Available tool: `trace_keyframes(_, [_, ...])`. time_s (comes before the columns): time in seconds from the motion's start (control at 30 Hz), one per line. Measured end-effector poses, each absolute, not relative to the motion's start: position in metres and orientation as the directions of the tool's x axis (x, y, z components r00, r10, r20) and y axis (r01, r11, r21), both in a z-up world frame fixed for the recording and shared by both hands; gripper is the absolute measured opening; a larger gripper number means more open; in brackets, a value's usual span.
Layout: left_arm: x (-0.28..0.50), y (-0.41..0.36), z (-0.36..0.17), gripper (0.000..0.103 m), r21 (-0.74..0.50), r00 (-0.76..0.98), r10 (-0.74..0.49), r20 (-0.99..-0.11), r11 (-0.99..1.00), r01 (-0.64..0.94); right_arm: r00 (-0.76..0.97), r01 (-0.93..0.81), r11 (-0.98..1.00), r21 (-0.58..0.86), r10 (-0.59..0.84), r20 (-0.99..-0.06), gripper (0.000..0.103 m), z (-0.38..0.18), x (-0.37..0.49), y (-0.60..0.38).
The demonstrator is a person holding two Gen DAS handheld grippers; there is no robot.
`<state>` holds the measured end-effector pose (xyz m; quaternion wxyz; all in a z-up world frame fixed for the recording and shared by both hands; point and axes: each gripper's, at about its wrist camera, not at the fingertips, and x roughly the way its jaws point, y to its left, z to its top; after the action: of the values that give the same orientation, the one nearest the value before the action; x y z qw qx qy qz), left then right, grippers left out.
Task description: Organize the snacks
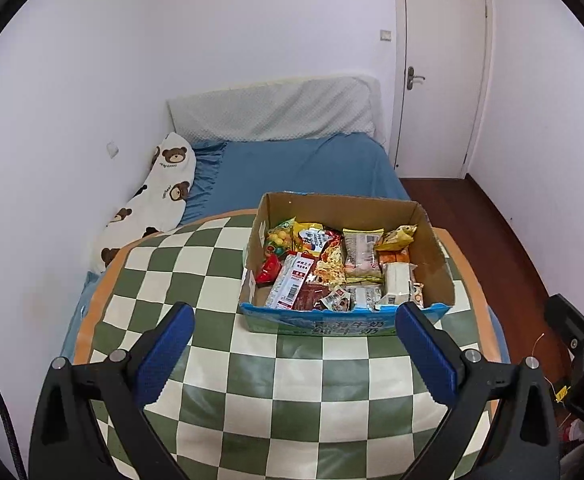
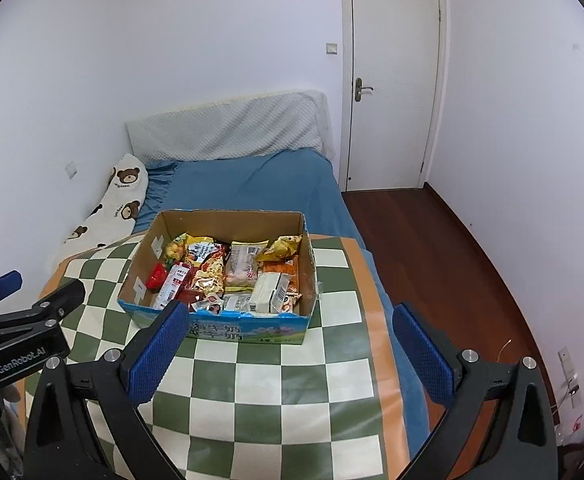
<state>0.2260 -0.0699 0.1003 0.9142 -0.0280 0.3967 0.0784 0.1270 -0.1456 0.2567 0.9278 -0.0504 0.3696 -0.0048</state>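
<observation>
At the bottom of the left wrist view the left claw [image 1: 295,350] stands with its two blue-padded fingers [image 1: 163,354] wide apart and nothing between them, hovering over the green-and-cream checkered cloth with an orange border [image 1: 292,392] that covers the bench. In the right wrist view the right claw [image 2: 292,350] is likewise spread wide and empty at the bottom of the frame, and the black body of the left claw shows at that frame's lower left edge. Just beyond the fingertips, in the middle of each frame, sits the open brown cardboard box with a blue printed front [image 1: 324,324] [image 2: 247,330], resting on the checkered cloth; in the left view it lies between the two fingertips and slightly right of centre, in the right view its near left corner is overlapped by the left fingertip. The box is packed with assorted snack packets [image 1: 332,264] [image 2: 227,272]: yellow, red, white and orange wrappers lying against each other. Behind the box stretches a bed with a blue sheet [image 1: 292,164], a white pillow printed with brown bears [image 1: 159,192] at centre left, and a pale quilted headboard [image 1: 275,108] against the white wall. A white door with a metal handle [image 1: 440,68] stands at the upper right, above dark wooden floor [image 1: 472,216].
</observation>
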Motion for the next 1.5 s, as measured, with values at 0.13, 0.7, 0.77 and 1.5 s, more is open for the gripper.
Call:
trace_keyframes(0.13, [0.247, -0.068, 0.088, 0.103, 0.016, 0.659, 0.128, -0.742, 0.985, -0.174, 0.72, -0.03, 0.994, -0.109, -0.054, -0.692, 0.103, 0.242, 0.149, -0.144])
trace_keyframes(0.7, [0.303, -0.071, 0.045, 0.103, 0.032, 0.587, 0.126, -0.8, 0.985, -0.167, 0.649, -0.015, 0.994, -0.111, -0.075, -0.757, 0.103, 0.189, 0.214, -0.149])
trace_keyframes(0.77, [0.304, -0.072, 0.045, 0.103, 0.03, 0.584, 0.121, -0.802, 0.986, -0.164, 0.644, -0.011, 0.994, -0.109, -0.076, -0.761, 0.103, 0.186, 0.218, -0.15])
trace_keyframes(1.5, [0.304, -0.074, 0.041, 0.103, 0.028, 0.579, 0.115, -0.807, 0.987, -0.157, 0.635, -0.006, 0.994, -0.109, -0.08, -0.769, 0.103, 0.18, 0.223, -0.155])
